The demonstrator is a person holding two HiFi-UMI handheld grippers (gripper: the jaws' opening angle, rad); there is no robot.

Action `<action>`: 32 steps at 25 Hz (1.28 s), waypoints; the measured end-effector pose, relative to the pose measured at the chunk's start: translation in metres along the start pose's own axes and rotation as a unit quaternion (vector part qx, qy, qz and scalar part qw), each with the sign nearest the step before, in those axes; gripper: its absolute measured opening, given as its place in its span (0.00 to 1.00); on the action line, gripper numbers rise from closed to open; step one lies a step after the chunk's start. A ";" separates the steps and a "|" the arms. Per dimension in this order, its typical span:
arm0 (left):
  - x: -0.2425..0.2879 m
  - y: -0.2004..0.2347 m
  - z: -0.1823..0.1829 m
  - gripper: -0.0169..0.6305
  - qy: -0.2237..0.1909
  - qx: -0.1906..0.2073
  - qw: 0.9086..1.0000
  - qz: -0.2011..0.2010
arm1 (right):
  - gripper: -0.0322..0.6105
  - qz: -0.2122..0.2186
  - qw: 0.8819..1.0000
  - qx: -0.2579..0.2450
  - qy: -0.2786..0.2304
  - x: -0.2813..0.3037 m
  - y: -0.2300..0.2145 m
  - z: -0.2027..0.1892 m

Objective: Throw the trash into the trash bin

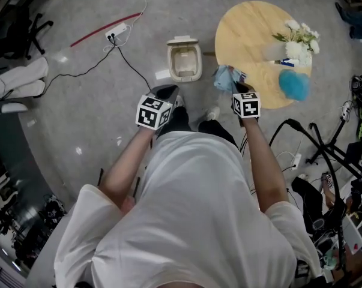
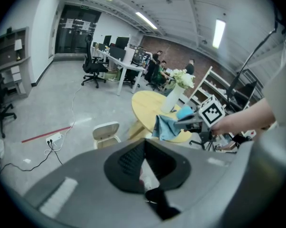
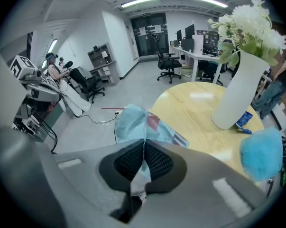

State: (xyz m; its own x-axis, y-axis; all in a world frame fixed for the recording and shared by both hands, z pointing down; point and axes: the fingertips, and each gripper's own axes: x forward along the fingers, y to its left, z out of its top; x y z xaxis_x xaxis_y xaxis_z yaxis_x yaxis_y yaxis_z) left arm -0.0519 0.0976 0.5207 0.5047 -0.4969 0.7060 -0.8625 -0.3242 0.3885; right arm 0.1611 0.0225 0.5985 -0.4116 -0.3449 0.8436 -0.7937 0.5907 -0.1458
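Closest in, the right gripper point(image 3: 143, 145) has its jaws pressed together. The trash point(image 3: 142, 123), a crumpled light-blue wrapper with a reddish patch, is pinched at the tips. Most of it fans out beyond them, and a strip runs back between the pads. It hangs at the rim of the round wooden table point(image 3: 190, 109), on the side facing the trash bin point(image 1: 185, 63). In the head view the trash sits just right of the bin, apart from it and not over its mouth. The bin stands on the grey floor point(image 1: 90, 101) with its lid tipped up. The left gripper point(image 1: 164, 91) is near the bin's front edge, above the floor. Its jaws meet at the tips and nothing sticks out past them. A pale sliver lower between its pads is too unclear to name. Further out on the table stand a white vase point(image 3: 237, 94) of white flowers and a fluffy blue thing point(image 3: 260, 153), both well apart from the trash.
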 end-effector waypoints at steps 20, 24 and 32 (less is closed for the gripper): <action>-0.039 0.054 -0.028 0.03 -0.009 -0.030 0.999 0.039 | 0.05 0.047 0.999 -0.016 0.008 0.056 0.077 0.015; -0.039 0.061 -0.033 0.03 -0.007 -0.035 0.998 0.043 | 0.05 0.056 0.998 -0.022 0.013 0.066 0.086 0.016; -0.035 0.085 -0.042 0.03 -0.009 -0.044 0.998 0.055 | 0.05 0.071 0.997 -0.029 0.029 0.100 0.099 0.014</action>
State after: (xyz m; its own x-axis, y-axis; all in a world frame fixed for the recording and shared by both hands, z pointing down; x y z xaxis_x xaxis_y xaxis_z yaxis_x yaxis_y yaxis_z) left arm -0.1446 0.1215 0.5540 0.4074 -0.5401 0.7364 -0.9119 -0.1963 0.3605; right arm 0.0354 0.0363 0.6615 -0.4906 -0.2132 0.8449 -0.7007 0.6729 -0.2371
